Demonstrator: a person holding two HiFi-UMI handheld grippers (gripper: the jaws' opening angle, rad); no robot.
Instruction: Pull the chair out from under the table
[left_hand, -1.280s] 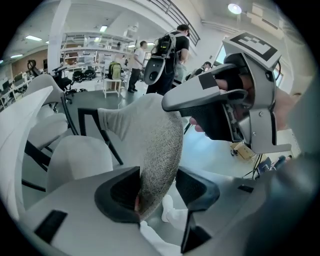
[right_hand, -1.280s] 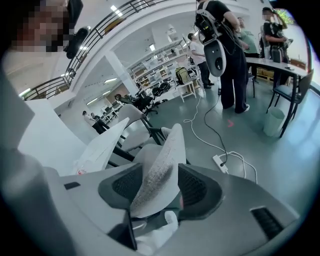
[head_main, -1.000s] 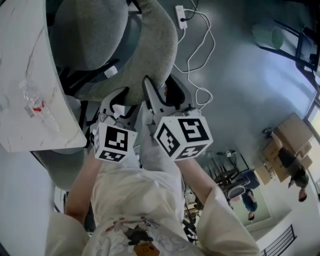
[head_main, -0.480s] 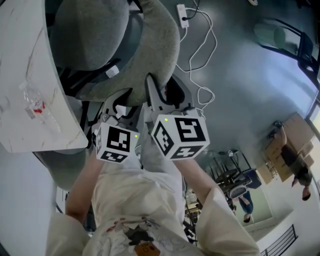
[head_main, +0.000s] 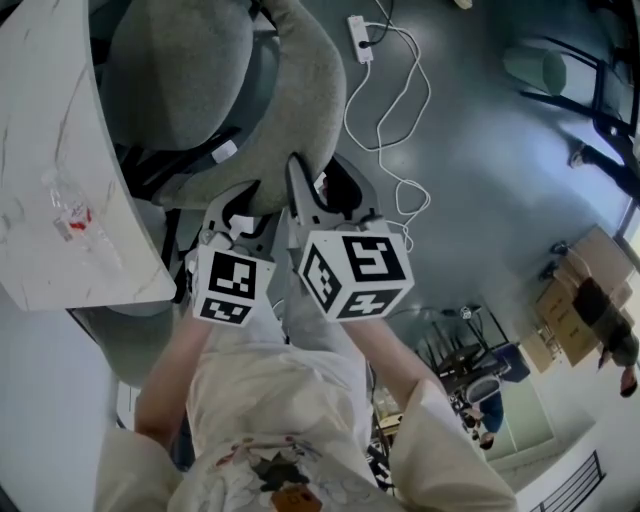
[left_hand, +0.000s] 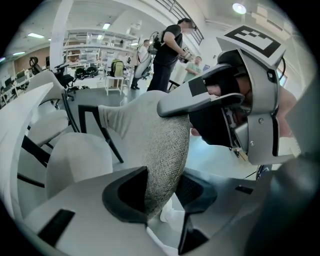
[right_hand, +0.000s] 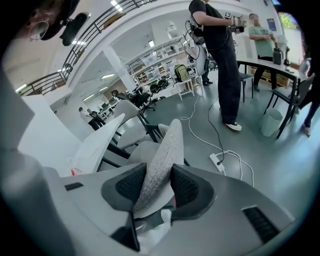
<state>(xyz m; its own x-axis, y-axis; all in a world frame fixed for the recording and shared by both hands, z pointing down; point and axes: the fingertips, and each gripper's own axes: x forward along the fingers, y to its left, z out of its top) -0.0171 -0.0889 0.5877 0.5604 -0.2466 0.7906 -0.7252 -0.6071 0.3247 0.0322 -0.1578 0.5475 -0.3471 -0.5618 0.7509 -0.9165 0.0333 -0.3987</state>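
Observation:
The chair has a grey fabric seat (head_main: 180, 70) and a curved grey backrest (head_main: 310, 90); it stands part-way under the white marble table (head_main: 40, 130) at the head view's upper left. Both grippers sit side by side on the backrest's edge nearest me. My left gripper (head_main: 240, 205) has just been closing, and in its own view the backrest (left_hand: 160, 145) fills the gap between its pads (left_hand: 127, 192). My right gripper (head_main: 318, 190) has just been closing too, and the backrest (right_hand: 167, 145) is pinched between its pads (right_hand: 187, 187).
A clear plastic bottle (head_main: 70, 205) lies on the table. A white power strip (head_main: 357, 24) and its looping cable (head_main: 400, 110) lie on the grey floor beyond the chair. Cardboard boxes (head_main: 580, 290) stand at the right. People (right_hand: 220, 45) stand further off.
Both grippers' jaws have narrowed onto the backrest's edge. The hands have stayed where they were. A person at the far right has moved.

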